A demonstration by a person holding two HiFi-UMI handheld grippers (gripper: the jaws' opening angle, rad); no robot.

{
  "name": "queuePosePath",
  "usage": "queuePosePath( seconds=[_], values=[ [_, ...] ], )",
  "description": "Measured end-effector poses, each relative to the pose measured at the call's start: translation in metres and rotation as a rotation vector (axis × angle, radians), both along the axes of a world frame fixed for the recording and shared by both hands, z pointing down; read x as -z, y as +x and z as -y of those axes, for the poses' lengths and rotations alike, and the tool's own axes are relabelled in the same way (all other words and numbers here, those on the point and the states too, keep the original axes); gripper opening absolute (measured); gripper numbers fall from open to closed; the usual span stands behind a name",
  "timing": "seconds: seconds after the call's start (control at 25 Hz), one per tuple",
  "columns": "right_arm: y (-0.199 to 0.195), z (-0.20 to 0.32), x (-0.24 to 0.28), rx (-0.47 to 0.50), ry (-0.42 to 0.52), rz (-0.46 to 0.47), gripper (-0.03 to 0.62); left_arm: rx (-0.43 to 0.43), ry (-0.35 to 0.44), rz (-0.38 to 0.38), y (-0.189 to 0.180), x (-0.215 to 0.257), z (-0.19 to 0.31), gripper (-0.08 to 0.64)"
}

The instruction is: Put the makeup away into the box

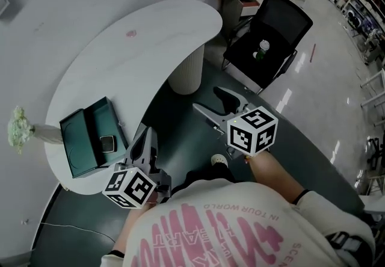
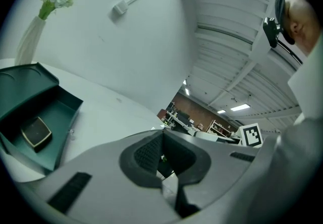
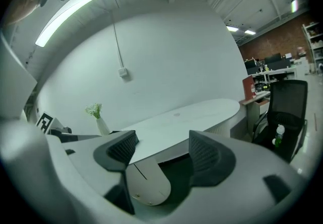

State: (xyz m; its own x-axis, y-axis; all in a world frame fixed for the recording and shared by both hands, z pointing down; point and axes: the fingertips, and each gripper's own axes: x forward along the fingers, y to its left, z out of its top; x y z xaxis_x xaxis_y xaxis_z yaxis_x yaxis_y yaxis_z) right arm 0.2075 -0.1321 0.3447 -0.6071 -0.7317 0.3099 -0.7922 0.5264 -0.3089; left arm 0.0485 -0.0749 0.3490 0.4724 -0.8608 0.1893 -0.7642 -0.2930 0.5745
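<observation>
Left claw (image 1: 145,141) shut, empty; right claw (image 1: 212,103) wide, empty; open dark-green box (image 1: 76,151) at ten o'clock; hasty reach might shove it.

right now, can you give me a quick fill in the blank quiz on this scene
1. The green box lies ____, with a compact inside it.
2. A bottle stands on the seat of the black ____.
3. The vase holds white ____.
4. The right gripper's jaws are apart and empty; the left gripper's are ____.

Missing words: open; chair; flowers; shut
</observation>
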Motion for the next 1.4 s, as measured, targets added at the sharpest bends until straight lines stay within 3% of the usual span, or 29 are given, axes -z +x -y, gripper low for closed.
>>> queuePosePath(
  seconds=[0.4,0.72,1.12,1.4],
  values=[
    [0.06,0.081,0.008,0.118,0.024,0.009,0.331,0.125,0.024,-0.002,0.062,0.011,0.066,0.003],
    [0.095,0.106,-0.009,0.194,-0.01,-0.02,0.322,0.185,0.034,-0.018,0.112,0.002,0.084,0.003],
    [0.074,0.11,-0.05,0.275,-0.102,-0.009,0.322,0.249,-0.05,-0.011,0.099,-0.03,0.085,0.003],
    [0.051,0.149,-0.065,0.294,-0.148,-0.048,0.322,0.215,-0.074,-0.035,0.088,-0.044,0.139,0.003]
  ],
)
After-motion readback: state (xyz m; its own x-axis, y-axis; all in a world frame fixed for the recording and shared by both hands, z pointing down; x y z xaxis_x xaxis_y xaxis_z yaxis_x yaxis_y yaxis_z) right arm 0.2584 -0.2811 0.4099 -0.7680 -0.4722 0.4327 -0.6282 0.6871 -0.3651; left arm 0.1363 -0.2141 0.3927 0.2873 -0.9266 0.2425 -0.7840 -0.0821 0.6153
